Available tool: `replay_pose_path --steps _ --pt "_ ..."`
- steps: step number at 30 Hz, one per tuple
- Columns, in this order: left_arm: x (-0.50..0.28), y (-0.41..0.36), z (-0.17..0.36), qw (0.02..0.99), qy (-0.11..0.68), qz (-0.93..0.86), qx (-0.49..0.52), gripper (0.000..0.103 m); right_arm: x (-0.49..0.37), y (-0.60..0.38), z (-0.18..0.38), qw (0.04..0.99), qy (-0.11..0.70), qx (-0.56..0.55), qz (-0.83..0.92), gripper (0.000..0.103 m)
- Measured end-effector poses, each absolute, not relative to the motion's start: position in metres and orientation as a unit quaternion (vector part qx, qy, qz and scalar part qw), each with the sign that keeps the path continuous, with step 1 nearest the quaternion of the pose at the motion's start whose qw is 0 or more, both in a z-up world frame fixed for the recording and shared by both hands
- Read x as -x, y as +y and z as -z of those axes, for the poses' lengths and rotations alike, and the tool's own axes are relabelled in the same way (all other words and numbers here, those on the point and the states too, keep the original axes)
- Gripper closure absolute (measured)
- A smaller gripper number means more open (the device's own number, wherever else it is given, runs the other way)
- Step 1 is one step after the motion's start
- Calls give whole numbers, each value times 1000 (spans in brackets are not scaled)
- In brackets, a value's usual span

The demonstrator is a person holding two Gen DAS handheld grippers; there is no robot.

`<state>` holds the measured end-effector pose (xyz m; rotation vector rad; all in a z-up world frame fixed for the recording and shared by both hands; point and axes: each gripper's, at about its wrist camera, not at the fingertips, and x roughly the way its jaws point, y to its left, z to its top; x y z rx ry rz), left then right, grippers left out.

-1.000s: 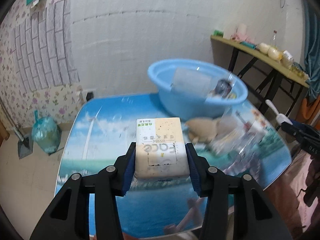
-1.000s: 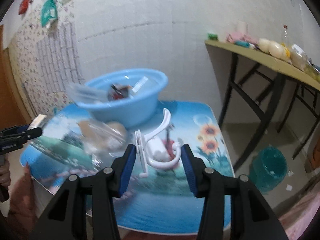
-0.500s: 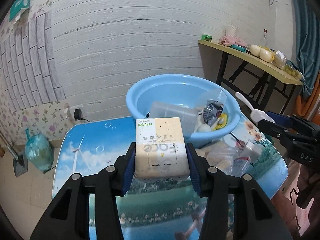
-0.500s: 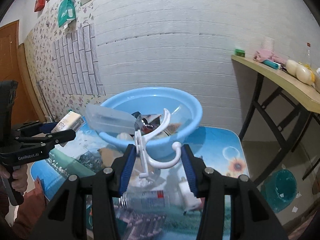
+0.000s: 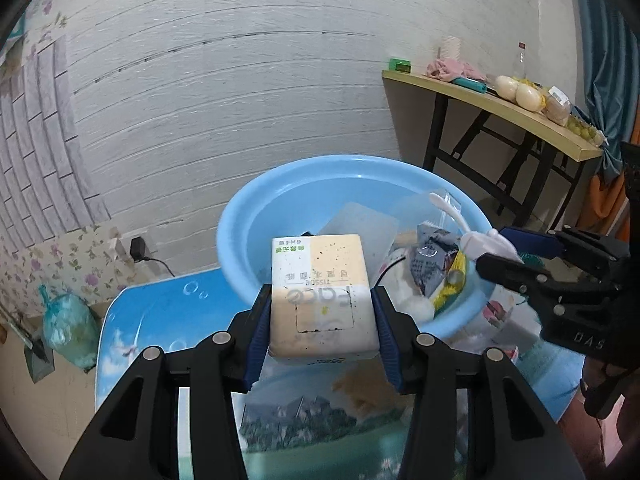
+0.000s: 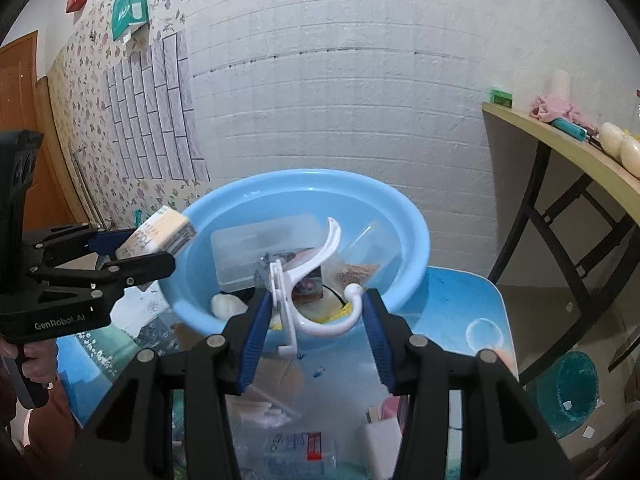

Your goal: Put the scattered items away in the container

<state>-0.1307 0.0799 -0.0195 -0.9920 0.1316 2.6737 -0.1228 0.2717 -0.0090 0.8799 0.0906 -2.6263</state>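
The left claw (image 5: 322,312) is clamped on a tissue pack (image 5: 320,296), its blue pads pressed against both sides, holding it over the near left rim of the blue basin (image 5: 280,200). The basin sits on the picture-printed bench (image 5: 160,320) and holds a clear box (image 6: 256,248) and packets. To the right, the right claw (image 6: 316,320) grips a white plastic hook (image 6: 316,280) above the basin's near edge.

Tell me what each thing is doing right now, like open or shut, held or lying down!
Left gripper: shut on the tissue pack.
Tissue pack: held, lifted near the basin.
Right gripper: shut on the white hook.
White hook: held, in front of the basin.
Blue basin: upright, partly filled with items.
Clear box: lying in the basin.
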Motion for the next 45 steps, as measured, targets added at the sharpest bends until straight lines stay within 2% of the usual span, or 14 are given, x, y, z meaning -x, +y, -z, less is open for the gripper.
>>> replay_pose_path --steps 11,12,14,20,28,45 --pt "166 94 24 150 56 -925 344 54 153 264 18 193 32 -318 928 57" --pt "166 94 24 151 56 -925 344 52 155 264 18 195 31 -319 927 57" --pt "165 94 23 145 58 -926 343 40 157 263 19 200 27 -322 925 57" --pt "156 90 20 131 54 -930 340 17 151 263 15 201 23 -326 924 56" --pt "130 77 19 104 36 -928 356 2 126 273 8 186 22 -324 927 56" --pt "56 61 47 47 17 -913 405 2 62 301 21 152 -7 -354 923 56"
